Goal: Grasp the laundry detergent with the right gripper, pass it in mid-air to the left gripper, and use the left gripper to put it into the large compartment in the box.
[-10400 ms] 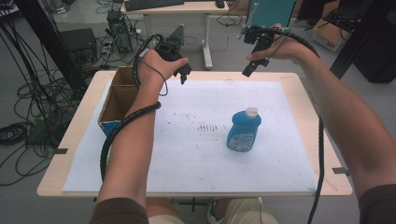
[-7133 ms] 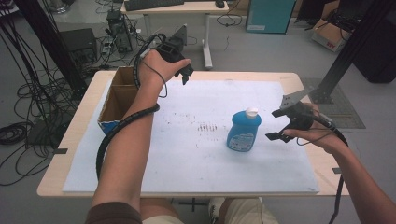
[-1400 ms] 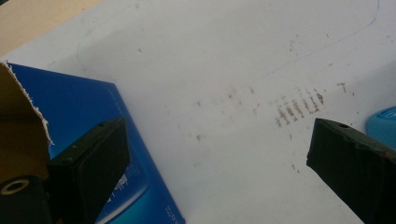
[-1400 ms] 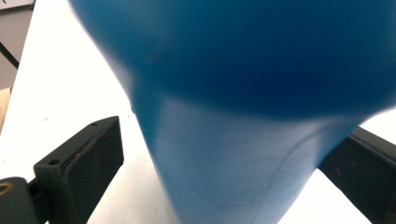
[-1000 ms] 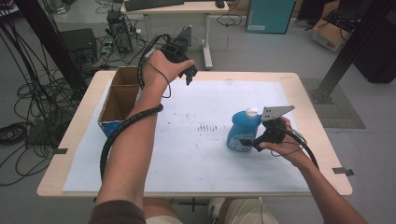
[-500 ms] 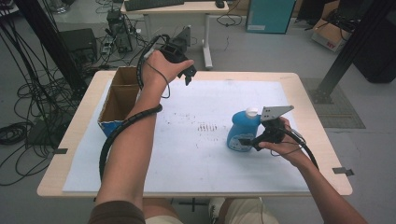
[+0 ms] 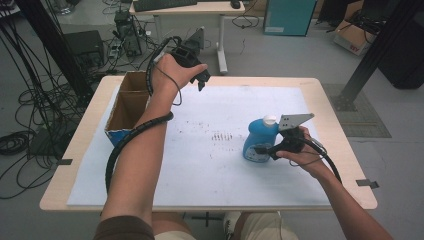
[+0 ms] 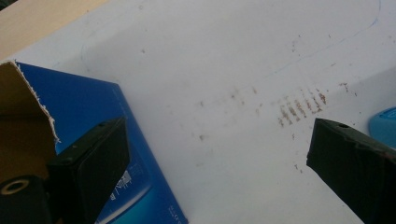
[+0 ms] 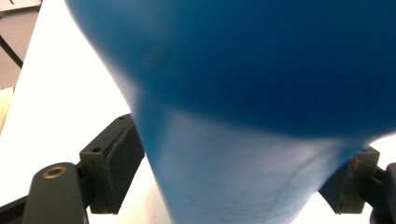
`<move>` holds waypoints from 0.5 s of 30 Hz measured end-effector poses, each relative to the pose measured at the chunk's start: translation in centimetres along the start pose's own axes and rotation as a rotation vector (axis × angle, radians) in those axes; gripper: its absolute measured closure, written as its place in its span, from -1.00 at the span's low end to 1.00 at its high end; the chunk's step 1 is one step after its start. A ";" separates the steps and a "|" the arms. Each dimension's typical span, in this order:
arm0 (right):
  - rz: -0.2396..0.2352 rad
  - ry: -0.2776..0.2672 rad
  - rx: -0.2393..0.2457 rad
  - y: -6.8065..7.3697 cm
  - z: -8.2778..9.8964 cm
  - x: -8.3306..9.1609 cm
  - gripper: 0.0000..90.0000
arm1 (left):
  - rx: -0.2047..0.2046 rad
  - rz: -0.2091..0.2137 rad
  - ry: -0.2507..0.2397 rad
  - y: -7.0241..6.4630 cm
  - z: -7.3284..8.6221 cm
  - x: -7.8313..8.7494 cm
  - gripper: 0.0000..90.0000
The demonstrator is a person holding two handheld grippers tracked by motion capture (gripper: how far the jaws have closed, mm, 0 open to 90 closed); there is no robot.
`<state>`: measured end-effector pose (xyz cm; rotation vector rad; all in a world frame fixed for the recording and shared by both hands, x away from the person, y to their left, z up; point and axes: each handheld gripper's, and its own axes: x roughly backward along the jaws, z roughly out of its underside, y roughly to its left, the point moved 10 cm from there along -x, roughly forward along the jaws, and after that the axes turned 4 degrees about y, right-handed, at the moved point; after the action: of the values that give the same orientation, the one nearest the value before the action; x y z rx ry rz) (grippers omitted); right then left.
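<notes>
Right gripper has just been closing its jaws around the blue plastic bottle with a white cap; the right gripper view shows both pads hard against the bottle's sides, so I judge it gripped. That bottle stands upright, long axis vertical, on the white paper sheet covering the wooden table, directly ahead of this gripper and well apart from the left gripper. Left gripper hangs wide open, empty, near the open blue cardboard box, whose two compartments look empty. Lifting straight up seems the coming move.
</notes>
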<state>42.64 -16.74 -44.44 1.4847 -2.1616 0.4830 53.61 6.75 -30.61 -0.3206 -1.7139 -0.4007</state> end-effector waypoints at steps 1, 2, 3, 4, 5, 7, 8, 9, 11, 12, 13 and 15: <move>-0.004 -0.002 0.004 0.0 0.0 0.0 -0.50 | -0.001 0.001 0.001 0.0 0.0 0.0 -0.86; -0.006 -0.003 0.009 0.1 0.0 0.0 -0.47 | 0.000 0.001 0.000 0.0 0.0 -0.1 -0.86; -0.008 -0.002 0.012 0.1 0.0 0.0 -0.42 | 0.000 0.000 0.000 0.0 0.0 -0.1 -0.86; -0.013 -0.002 0.017 0.2 0.0 0.0 -0.38 | -0.001 0.000 0.000 0.0 0.0 -0.1 -0.86; -0.015 -0.006 0.019 0.2 0.0 0.0 -0.34 | -0.002 -0.001 0.000 0.0 0.0 -0.1 -0.86; -0.016 -0.005 0.019 0.2 0.1 0.0 -0.29 | -0.003 -0.002 -0.001 0.0 0.0 -0.1 -0.86; -0.019 -0.007 0.022 0.3 0.1 0.0 -0.24 | -0.001 0.000 -0.001 -0.1 0.0 -0.1 -0.86; -0.022 -0.006 0.026 0.3 0.1 0.0 -0.22 | -0.001 0.000 0.002 -0.1 0.0 -0.1 -0.86; -0.020 -0.006 0.028 0.3 0.1 0.0 -0.17 | -0.002 0.003 0.003 -0.1 0.0 -0.1 -0.86; -0.019 -0.004 0.030 0.2 0.1 0.1 -0.13 | -0.006 -0.003 -0.002 -0.1 -0.1 -0.1 -0.86; -0.025 -0.007 0.022 0.2 0.2 0.1 -0.12 | -0.004 -0.002 -0.001 -0.1 -0.1 -0.2 -0.86; -0.027 -0.009 0.019 0.2 0.2 0.1 -0.11 | -0.003 -0.001 -0.001 -0.1 -0.1 -0.2 -0.86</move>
<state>42.40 -16.83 -44.55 1.5267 -2.1467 0.4895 53.68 6.68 -30.79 -0.3223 -1.7141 -0.4045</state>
